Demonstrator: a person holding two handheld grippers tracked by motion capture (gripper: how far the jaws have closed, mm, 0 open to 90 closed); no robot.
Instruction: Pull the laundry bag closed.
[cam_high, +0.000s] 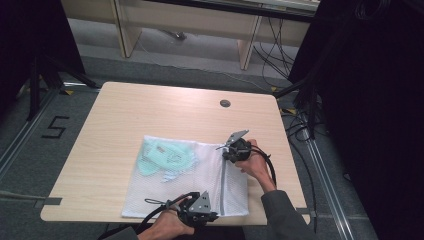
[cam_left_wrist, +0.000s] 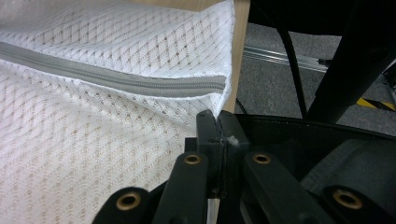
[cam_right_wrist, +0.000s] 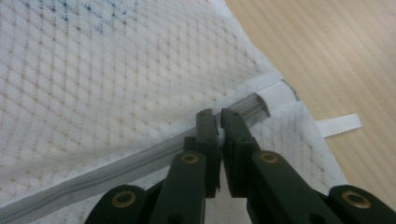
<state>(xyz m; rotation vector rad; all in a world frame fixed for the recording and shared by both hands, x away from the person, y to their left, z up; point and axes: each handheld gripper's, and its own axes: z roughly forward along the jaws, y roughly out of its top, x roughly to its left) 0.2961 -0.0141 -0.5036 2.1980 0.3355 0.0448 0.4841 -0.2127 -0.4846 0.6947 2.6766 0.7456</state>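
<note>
We see a white mesh bag (cam_high: 186, 177) flat on the table (cam_high: 120, 115), mint-green items (cam_high: 165, 156) inside. The left gripper (cam_high: 212, 216) sits at its near edge, the right gripper (cam_high: 223, 151) at the zipper's (cam_high: 222, 185) far end.

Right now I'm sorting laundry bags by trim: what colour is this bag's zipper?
Grey, on a white mesh bag; the zipper shows best in the left gripper view.
</note>
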